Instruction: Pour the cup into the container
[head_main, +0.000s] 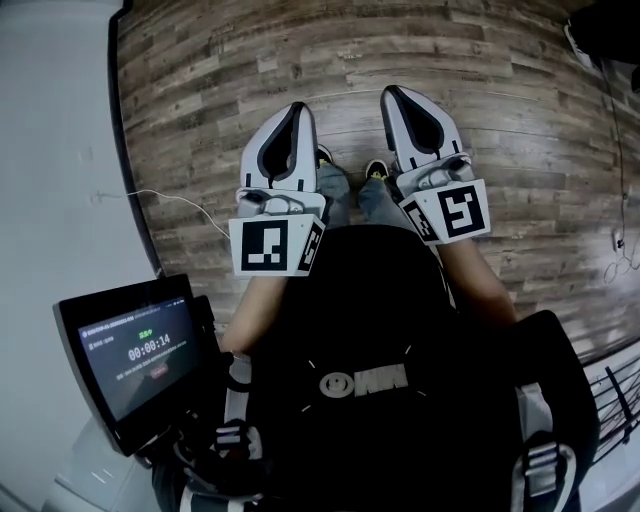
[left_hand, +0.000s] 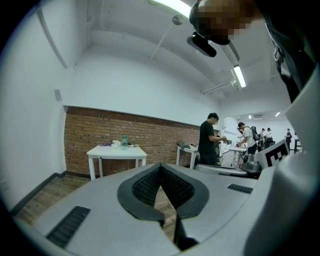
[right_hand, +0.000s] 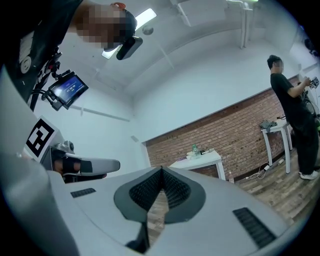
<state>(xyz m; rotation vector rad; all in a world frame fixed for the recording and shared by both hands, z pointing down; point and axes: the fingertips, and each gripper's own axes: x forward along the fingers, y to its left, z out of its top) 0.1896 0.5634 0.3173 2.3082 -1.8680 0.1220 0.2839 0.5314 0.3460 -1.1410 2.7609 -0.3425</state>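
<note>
In the head view my left gripper (head_main: 297, 108) and right gripper (head_main: 392, 92) are held side by side at waist height over a wooden plank floor (head_main: 200, 90). Both point forward. In the left gripper view the left gripper (left_hand: 160, 166) has its jaws pressed together with nothing between them. The right gripper (right_hand: 161, 169) is likewise shut and empty in its own view. No cup or container shows near either gripper. A white table (left_hand: 117, 151) far off by the brick wall carries a greenish bottle (left_hand: 124, 142) and small items. The same table (right_hand: 200, 160) appears in the right gripper view.
A dark screen (head_main: 135, 352) on a stand is at my lower left. A white wall (head_main: 50, 150) runs along the left. People (left_hand: 206, 140) stand at other tables to the right, one (right_hand: 292, 110) near a second white table. Cables (head_main: 620, 250) lie at the floor's right edge.
</note>
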